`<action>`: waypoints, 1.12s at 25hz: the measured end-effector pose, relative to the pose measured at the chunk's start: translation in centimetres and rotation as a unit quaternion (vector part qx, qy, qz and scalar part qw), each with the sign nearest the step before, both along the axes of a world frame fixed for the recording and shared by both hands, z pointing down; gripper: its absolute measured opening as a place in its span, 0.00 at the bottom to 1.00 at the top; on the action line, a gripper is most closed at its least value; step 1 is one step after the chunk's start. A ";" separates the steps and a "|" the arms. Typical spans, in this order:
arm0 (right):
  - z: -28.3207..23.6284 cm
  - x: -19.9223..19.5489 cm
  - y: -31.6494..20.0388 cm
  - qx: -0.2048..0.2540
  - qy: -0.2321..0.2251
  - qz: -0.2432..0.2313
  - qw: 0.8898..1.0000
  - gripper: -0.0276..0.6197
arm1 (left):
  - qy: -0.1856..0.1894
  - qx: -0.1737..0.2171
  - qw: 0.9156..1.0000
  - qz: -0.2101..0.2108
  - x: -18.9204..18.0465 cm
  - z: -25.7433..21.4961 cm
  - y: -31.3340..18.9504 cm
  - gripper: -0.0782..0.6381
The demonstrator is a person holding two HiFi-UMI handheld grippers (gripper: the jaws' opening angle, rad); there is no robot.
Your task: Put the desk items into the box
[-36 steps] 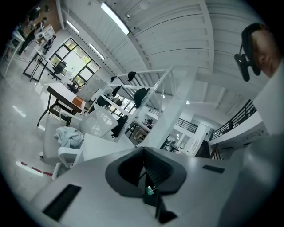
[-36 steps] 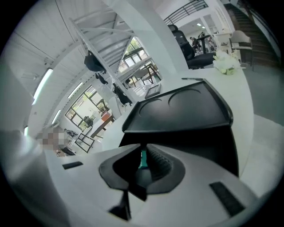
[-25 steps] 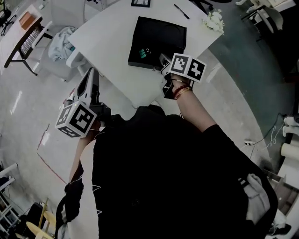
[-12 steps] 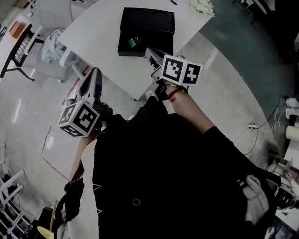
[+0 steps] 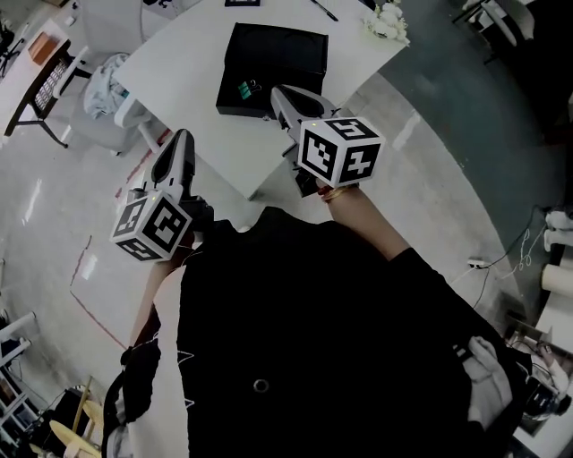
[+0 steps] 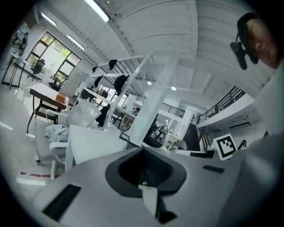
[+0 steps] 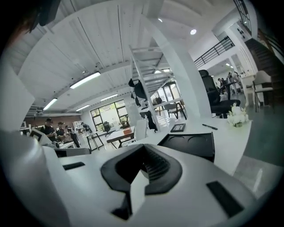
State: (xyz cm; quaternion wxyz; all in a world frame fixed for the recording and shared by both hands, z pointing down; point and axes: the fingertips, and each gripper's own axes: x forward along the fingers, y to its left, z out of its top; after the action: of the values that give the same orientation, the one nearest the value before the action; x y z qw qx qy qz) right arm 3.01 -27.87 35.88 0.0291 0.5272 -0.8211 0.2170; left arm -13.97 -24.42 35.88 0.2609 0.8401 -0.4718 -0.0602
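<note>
white table; black box on it | glossy floor | L gripper, R gripper closed, empty

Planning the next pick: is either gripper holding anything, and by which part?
Nothing is held. The left gripper and right gripper both show jaws closed together with nothing between them.

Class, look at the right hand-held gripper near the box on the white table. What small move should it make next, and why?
Probably move the right hand-held gripper forward past the black box toward the pen, opening its jaws on the way. The jaws are together with nothing between them, and the pen lies on the table outside the box.
</note>
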 end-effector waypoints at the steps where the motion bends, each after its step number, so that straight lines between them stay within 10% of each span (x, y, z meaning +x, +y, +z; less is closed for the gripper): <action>1: 0.2 0.3 -0.1 -0.004 0.006 -0.007 1.000 0.05 | 0.001 0.001 1.000 -0.010 0.1 -0.2 0.1 0.12; 28: 2.7 6.2 2.6 -0.023 0.047 -0.146 0.988 0.05 | 0.005 -0.001 0.991 -0.134 7.9 0.6 6.5 0.12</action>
State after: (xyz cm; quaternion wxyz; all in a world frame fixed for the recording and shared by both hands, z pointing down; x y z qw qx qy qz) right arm 9.25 -25.28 38.59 0.1106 0.4108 -0.8817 0.2039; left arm -6.03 -17.90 36.44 0.2535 0.7686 -0.5790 -0.0986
